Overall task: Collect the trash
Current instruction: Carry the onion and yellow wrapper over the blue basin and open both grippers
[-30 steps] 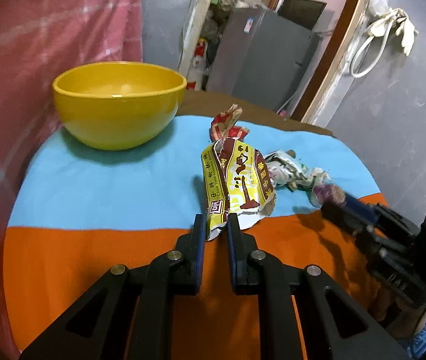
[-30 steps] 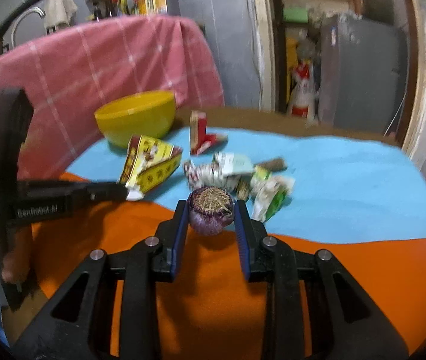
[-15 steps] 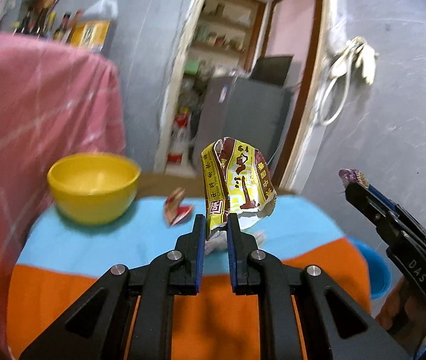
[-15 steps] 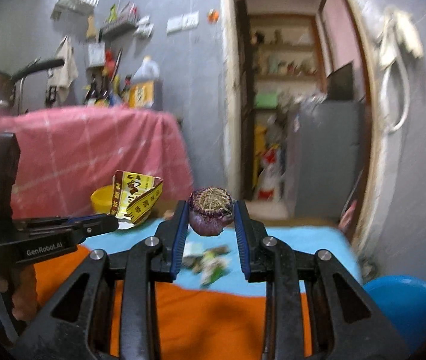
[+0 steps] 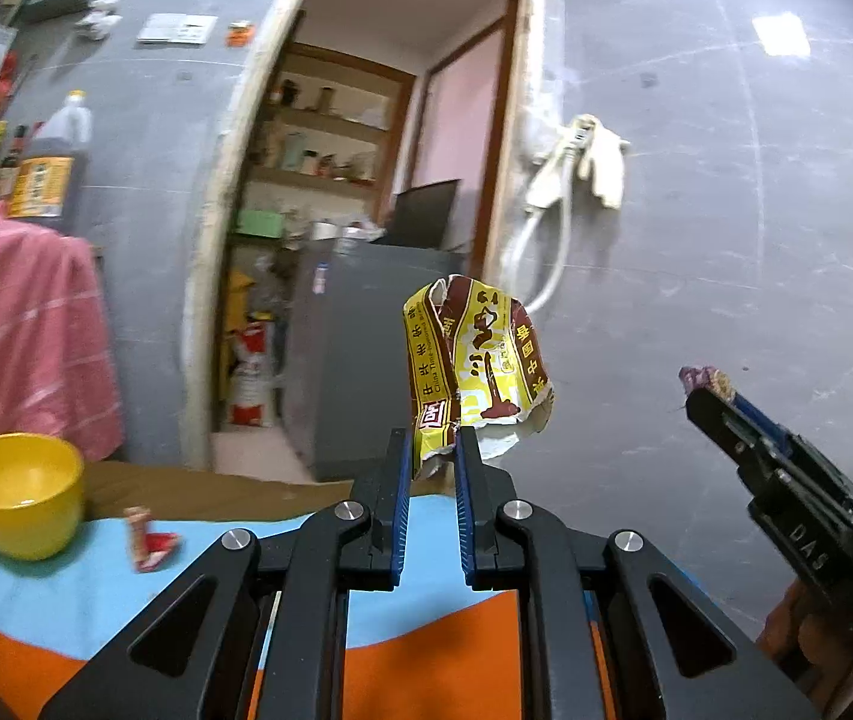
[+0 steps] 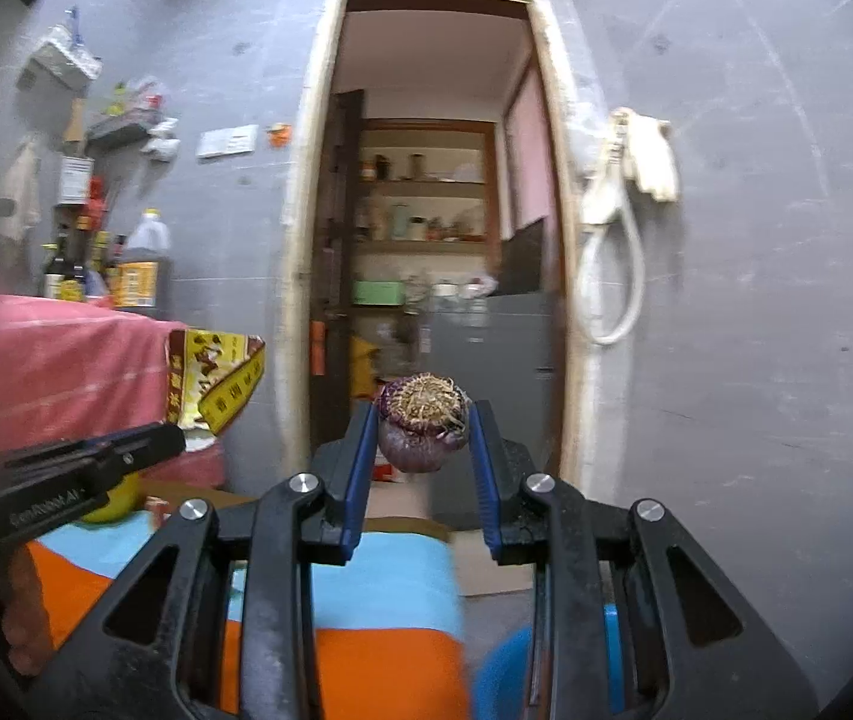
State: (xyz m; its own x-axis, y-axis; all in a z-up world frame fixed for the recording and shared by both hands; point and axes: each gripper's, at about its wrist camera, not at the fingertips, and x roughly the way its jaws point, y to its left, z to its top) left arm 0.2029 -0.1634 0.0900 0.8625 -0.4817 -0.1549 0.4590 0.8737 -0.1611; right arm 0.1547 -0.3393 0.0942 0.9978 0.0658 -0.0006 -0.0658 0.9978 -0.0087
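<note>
My left gripper [image 5: 431, 441] is shut on a crumpled yellow and brown snack wrapper [image 5: 477, 369] and holds it high above the table. The wrapper also shows in the right wrist view [image 6: 216, 381], at the left gripper's tip. My right gripper [image 6: 423, 420] is shut on a purple onion piece [image 6: 423, 426] with dry roots on top, also raised in the air. It shows in the left wrist view [image 5: 703, 381] at the right. A small red wrapper [image 5: 147, 540] lies on the blue and orange cloth [image 5: 96, 606].
A yellow bowl [image 5: 21, 492] stands at the table's far left. A blue bin [image 6: 504, 672] sits low, beyond the table's right end. A pink cloth [image 5: 12, 336] hangs at the left. A doorway [image 6: 432, 240] and grey wall lie ahead.
Both grippers have risen well above the table with their loads, and both views now tilt up toward the wall and doorway. The table has dropped to the bottom of both views.
</note>
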